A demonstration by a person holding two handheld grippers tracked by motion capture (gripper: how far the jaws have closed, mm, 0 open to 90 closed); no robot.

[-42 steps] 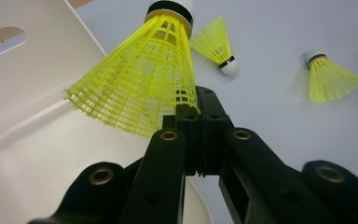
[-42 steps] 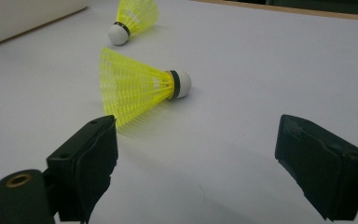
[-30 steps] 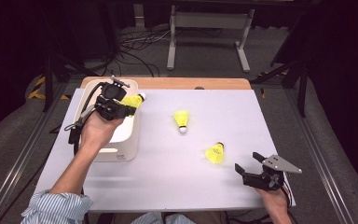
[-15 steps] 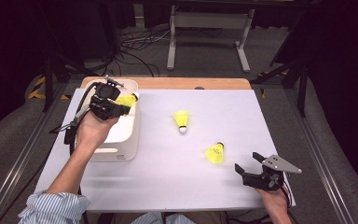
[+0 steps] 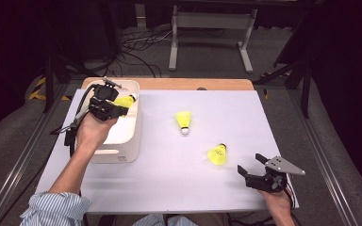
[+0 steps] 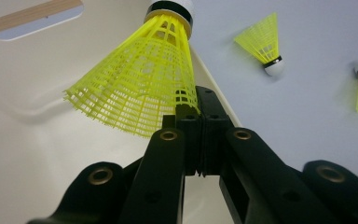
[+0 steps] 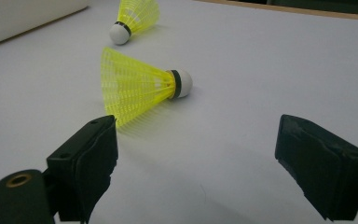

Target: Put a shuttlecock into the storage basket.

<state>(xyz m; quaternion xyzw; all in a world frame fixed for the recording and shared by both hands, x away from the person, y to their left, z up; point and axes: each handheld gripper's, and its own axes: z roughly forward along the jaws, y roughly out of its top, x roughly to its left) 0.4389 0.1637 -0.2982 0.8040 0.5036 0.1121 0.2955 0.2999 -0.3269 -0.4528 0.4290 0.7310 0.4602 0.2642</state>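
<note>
White sheeting covers my table, with a wooden strip along its far edge. Dark floor, cables and a metal stand lie beyond. My left gripper hangs over the white bin, jaws pinched on a yellow shuttlecock's skirt. Two more shuttlecocks lie on the sheeting. My right gripper rests near the front edge, jaws wide apart, holding nothing.

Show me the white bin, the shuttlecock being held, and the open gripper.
white bin [image 5: 122, 153]: high view, its front wall.
held shuttlecock [image 6: 140, 88]: left gripper view, its yellow skirt.
right gripper [image 5: 250, 163]: high view, between its fingertips.
</note>
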